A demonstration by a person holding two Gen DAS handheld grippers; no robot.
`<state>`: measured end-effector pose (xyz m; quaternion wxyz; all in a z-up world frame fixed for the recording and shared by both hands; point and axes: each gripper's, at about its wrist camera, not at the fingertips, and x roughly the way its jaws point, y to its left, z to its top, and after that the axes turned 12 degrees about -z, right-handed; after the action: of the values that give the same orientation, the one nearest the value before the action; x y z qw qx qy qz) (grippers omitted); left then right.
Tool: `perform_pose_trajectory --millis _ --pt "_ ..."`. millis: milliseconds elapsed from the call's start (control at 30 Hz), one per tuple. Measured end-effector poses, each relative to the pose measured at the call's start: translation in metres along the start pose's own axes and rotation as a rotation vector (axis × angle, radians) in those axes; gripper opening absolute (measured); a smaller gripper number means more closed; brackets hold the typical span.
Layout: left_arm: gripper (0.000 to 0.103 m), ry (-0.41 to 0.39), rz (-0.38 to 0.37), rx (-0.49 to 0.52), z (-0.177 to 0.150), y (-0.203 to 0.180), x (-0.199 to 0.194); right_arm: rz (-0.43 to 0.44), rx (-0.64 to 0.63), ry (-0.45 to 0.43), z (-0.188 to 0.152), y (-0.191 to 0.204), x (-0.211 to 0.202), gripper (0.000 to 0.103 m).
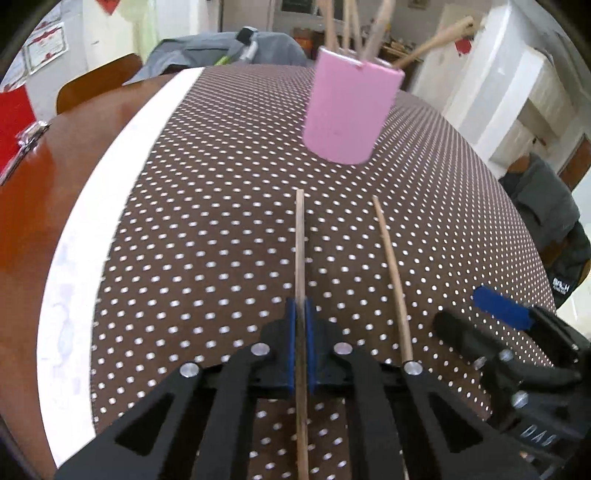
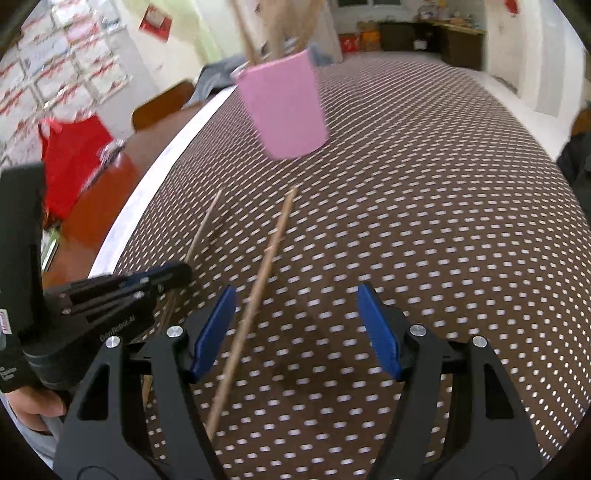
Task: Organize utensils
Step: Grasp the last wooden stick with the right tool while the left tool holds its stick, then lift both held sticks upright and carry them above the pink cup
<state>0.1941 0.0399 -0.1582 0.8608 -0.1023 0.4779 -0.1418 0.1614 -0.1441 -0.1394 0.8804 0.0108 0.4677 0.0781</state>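
Observation:
My left gripper (image 1: 301, 321) is shut on a wooden chopstick (image 1: 300, 251) that points toward a pink cup (image 1: 347, 110). The cup stands farther back on the dotted brown cloth and holds several wooden utensils (image 1: 369, 33). A second chopstick (image 1: 393, 273) lies on the cloth just right of the held one. My right gripper (image 2: 295, 325) is open, and that second chopstick (image 2: 258, 280) lies between its jaws, near the left pad. The right gripper also shows at the right edge of the left wrist view (image 1: 491, 321). The pink cup (image 2: 284, 107) is ahead in the right wrist view.
The brown dotted cloth (image 1: 184, 221) has a white border (image 1: 96, 206) on its left over a wooden table (image 1: 37, 203). A red bag (image 2: 70, 158) and a chair (image 1: 99, 81) are at the left. The left gripper (image 2: 122, 291) shows at the left of the right wrist view.

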Motion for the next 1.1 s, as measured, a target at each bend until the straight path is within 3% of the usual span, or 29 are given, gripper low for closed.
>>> perform_pose_trajectory --millis 167,300,400,533,800,1100 --pt "0.006 -0.027 -0.02 -0.02 -0.001 0.009 -0.012 -0.013 -0.079 0.094 0.01 0.029 0.009 0.063" --pt "0.006 -0.04 -0.033 -0.03 0.003 0.013 -0.017 -0.075 -0.107 0.179 0.024 0.042 0.024 0.033" --pt "0.006 -0.053 -0.04 -0.028 0.003 0.011 -0.022 -0.123 -0.131 0.208 0.03 0.047 0.032 0.031" --pt "0.006 -0.063 -0.047 -0.031 0.006 0.014 -0.026 -0.136 -0.134 0.223 0.039 0.05 0.037 0.01" --pt "0.006 -0.088 -0.072 -0.027 0.01 0.007 -0.032 -0.045 -0.099 0.214 0.043 0.026 0.036 0.006" --pt "0.006 -0.173 -0.123 -0.029 0.016 -0.007 -0.059 0.094 -0.034 0.05 0.031 -0.011 -0.013 0.006"
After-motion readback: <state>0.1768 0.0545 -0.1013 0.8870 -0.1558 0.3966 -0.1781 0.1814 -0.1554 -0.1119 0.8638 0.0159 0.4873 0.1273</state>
